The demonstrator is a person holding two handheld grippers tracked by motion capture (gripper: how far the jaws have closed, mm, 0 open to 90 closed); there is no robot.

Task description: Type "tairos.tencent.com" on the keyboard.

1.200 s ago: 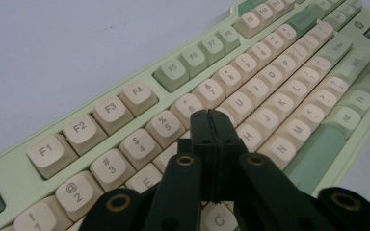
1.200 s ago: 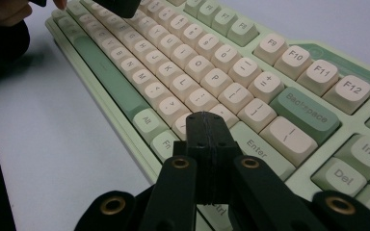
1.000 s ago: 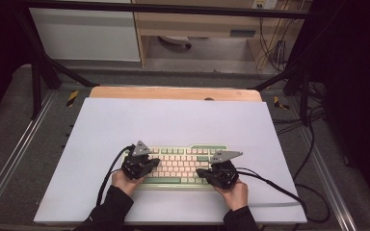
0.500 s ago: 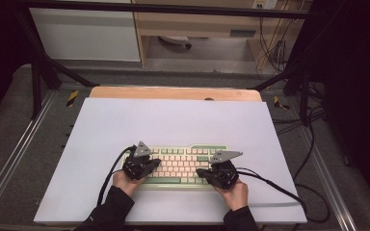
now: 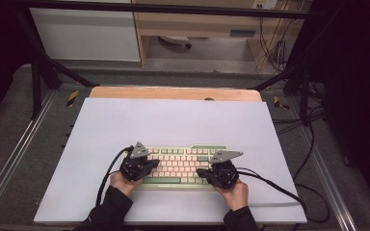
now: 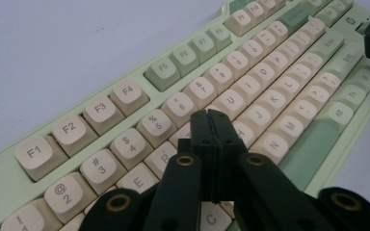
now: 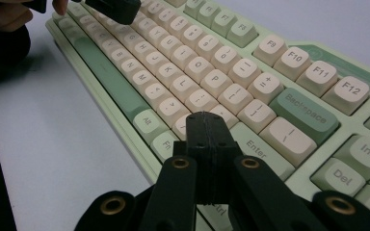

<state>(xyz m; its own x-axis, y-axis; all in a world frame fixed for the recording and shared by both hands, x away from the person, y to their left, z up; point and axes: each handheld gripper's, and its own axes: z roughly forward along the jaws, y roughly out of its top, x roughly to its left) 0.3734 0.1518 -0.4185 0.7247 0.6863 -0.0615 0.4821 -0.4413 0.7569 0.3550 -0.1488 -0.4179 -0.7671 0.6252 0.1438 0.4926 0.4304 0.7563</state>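
A pale green keyboard (image 5: 185,166) with cream keys lies on the white mat near the table's front edge. My left gripper (image 5: 155,164) hovers over its left half, jaws shut with nothing between them. In the left gripper view the shut tips (image 6: 210,118) sit just above the letter keys (image 6: 231,103) near the middle rows. My right gripper (image 5: 200,172) is over the keyboard's right end, also shut and empty. In the right gripper view its tips (image 7: 204,120) hang over the keys below the Enter key (image 7: 255,144), beside the green Backspace key (image 7: 303,108).
The white mat (image 5: 173,120) covers a wooden table (image 5: 173,93). Black cables (image 5: 289,192) trail from the right gripper off the mat's right edge, and another cable (image 5: 107,173) loops at the left. Metal frame rails (image 5: 14,149) run along both sides.
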